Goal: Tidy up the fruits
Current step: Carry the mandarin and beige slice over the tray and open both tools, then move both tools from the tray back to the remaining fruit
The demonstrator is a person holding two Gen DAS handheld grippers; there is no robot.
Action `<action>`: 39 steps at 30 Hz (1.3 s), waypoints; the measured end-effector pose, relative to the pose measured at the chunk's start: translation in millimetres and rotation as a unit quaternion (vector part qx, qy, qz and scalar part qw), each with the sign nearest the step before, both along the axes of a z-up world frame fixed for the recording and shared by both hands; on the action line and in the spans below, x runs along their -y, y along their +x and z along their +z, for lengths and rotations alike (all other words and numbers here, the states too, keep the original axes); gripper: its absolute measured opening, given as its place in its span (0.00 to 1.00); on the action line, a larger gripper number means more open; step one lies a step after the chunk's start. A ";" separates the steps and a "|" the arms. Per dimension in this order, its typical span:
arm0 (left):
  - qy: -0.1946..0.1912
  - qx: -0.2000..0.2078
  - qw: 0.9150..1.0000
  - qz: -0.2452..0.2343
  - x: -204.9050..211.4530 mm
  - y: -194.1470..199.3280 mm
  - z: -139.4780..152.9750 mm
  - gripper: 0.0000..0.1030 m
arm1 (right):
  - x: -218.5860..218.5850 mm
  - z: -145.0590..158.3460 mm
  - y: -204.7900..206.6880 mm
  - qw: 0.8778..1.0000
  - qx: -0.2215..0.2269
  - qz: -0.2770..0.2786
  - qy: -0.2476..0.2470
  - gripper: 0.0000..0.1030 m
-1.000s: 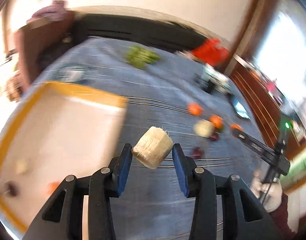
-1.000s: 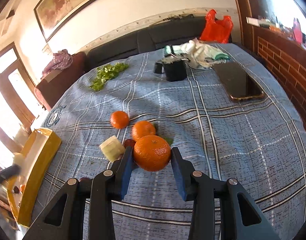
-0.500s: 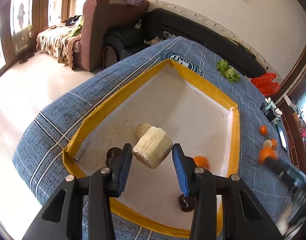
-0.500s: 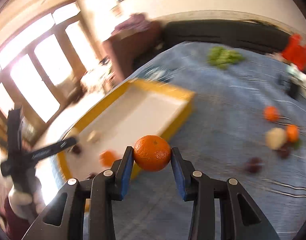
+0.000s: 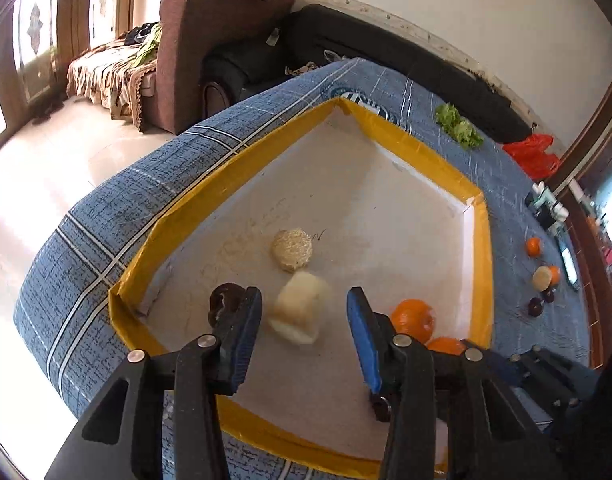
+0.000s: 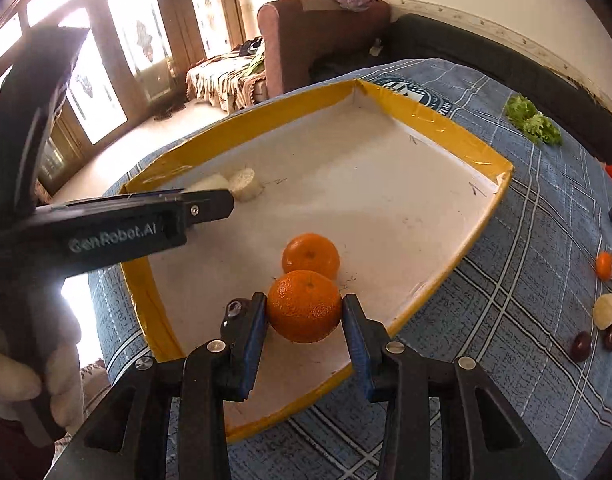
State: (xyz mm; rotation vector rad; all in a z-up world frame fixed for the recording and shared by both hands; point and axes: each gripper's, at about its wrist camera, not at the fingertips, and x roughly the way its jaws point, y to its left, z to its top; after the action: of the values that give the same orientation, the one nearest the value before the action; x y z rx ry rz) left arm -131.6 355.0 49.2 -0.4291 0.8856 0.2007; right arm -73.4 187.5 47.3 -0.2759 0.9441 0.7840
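Over the tray (image 5: pixel 390 128), your left gripper (image 5: pixel 304 332) stood apart, the pale chunk (image 5: pixel 298 314) blurred between its jaws, apparently dropping; your right gripper (image 6: pixel 304 318) was clamped on an orange (image 6: pixel 304 306); judged step: depositing; next, release it beside the other orange (image 6: pixel 311 254).

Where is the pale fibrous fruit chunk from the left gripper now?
In the left wrist view, the pale fibrous chunk lies loose between the open left gripper fingers, inside the yellow-rimmed white tray.
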 end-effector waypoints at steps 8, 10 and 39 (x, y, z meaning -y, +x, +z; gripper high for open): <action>-0.010 0.046 0.999 0.028 -3.4 -22.0 27.6 0.60 | 12.4 18.6 -16.0 0.999 0.016 -0.001 0.033 0.60; -0.012 0.053 0.998 0.033 -0.9 -27.0 34.8 0.65 | 20.8 23.2 -16.7 0.999 0.015 -0.011 0.048 0.60; -0.033 0.019 0.988 -0.151 174.7 -5.1 30.3 0.80 | 332.8 12.2 65.7 0.926 -0.003 -0.367 0.088 0.59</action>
State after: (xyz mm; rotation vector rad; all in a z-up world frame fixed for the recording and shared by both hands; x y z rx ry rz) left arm -136.7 180.3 79.5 -0.3540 0.9088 -0.1146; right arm -7.7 -145.3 59.5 0.2377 0.8850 0.1695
